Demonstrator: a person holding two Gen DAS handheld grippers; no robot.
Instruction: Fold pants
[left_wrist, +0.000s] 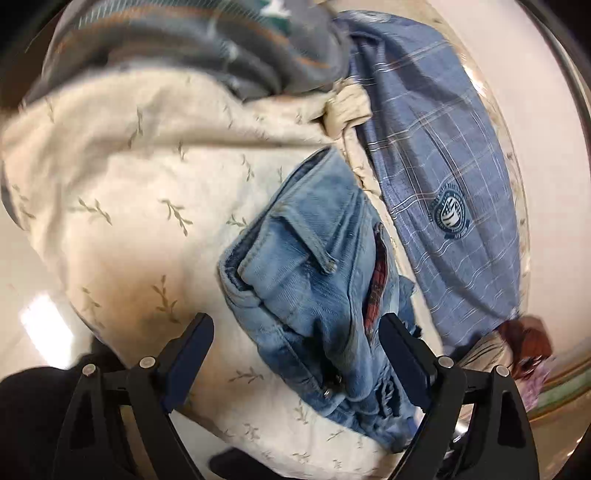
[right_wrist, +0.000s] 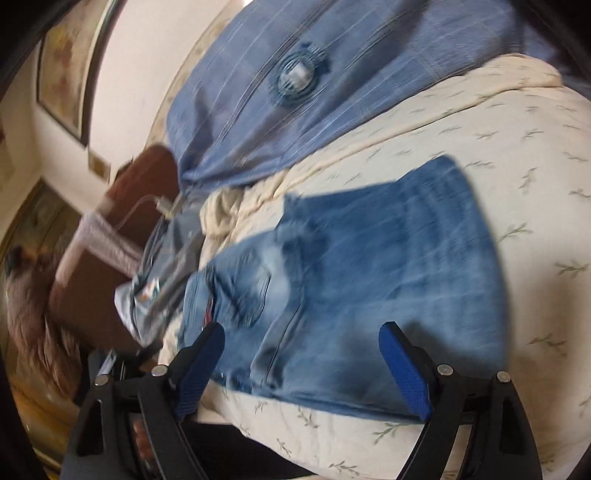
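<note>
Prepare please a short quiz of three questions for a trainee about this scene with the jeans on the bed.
1. True or false: the left gripper is clamped shut on the jeans.
2. What lies beside the jeans on the far side? A) a blue checked shirt with a round badge B) a red towel C) a pair of shoes
3. Fill in: the jeans lie on a cream bedcover printed with small ____ sprigs.

Key:
1. False; both the left and the right gripper stand open, and neither presses on the denim.
2. A, the blue checked shirt.
3. Leaf.
</note>
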